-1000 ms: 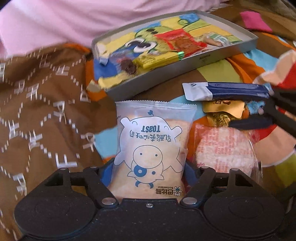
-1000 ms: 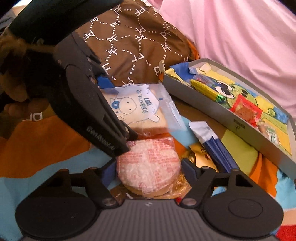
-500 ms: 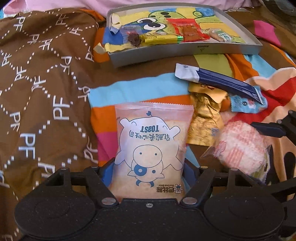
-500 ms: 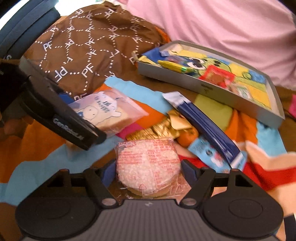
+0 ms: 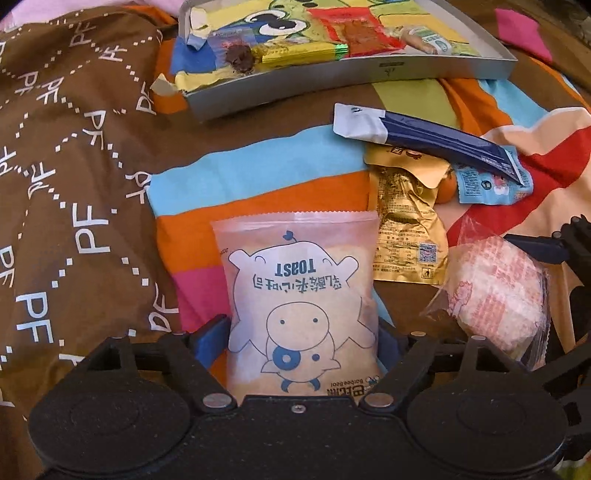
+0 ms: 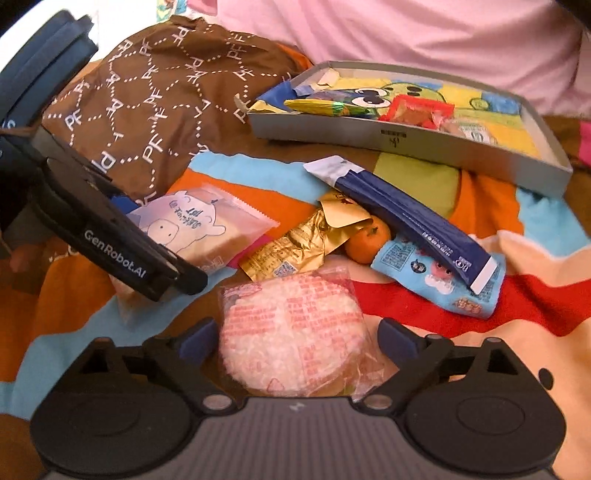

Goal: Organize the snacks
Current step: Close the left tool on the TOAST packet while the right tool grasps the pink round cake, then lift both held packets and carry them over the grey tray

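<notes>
Striped blanket (image 6: 480, 369) scene, grey snack tray (image 6: 406, 144) sitting at the far side.
Left gripper (image 5: 303, 332) is clamped on the toast packet (image 5: 299, 295), well short of the tray; right gripper (image 6: 295, 332) has its jaws on the pink rice cracker pack (image 6: 291, 332), just beside the toast, with the other loose snacks lying between them and the tray.

Soft surface under striped cloth (image 5: 266, 177): blue, orange, pink, red, cream bands. Brown fabric (image 6: 159, 99) with white dotted lattice and "PF" letters bunched at left. Pale pink fabric (image 6: 424, 33) behind, possibly bedding. Bright, perhaps daylight, at upper left corner.
</notes>
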Demonstrator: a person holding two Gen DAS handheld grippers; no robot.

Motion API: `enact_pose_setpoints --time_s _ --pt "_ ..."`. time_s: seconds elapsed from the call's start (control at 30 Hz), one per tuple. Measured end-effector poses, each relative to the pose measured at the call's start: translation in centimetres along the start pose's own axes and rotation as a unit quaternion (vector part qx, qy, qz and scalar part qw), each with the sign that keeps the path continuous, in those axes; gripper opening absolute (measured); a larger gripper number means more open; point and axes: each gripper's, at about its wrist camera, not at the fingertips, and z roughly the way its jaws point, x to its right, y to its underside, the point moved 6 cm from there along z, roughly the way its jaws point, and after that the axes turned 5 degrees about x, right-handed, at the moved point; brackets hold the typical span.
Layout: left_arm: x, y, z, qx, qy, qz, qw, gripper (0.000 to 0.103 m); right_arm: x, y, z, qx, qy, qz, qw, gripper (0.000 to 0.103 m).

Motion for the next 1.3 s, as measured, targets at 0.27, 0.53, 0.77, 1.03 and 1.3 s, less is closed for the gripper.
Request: enact_pose_setpoints --time_s 0.27,0.53,0.77,1.03,1.3 --pt "0.6 0.3 0.0 0.004 -0.011 0.006 0.9999 0.079 -0.9 0.2 -0.5 0.008 -0.007 -0.003 1.0 0.078" --pt "1.0 1.1 -1.4 0.013 -0.017 -0.022 0.9995 0.071 -1.0 0.1 -2.1 0.031 0.023 0.004 0.999 0.076" --pt "2.1 1.7 -3.3 0.034 0.009 -0.062 0.9974 0.069 -1.2 -0.5 -4.3 0.076 0.058 -0.008 0.995 0.076" --pt "3.0 1.0 -5.1 0.079 0.016 -0.076 0.9938 0.069 -0.5 -1.6 -6.2 0.118 0.088 -0.002 0.989 0.076" --pt "2.9 0.4 -6.0 0.113 0.018 -0.102 0.9881 0.069 0.2 -2.3 -7.2 0.14 0.104 -0.001 0.985 0.077"
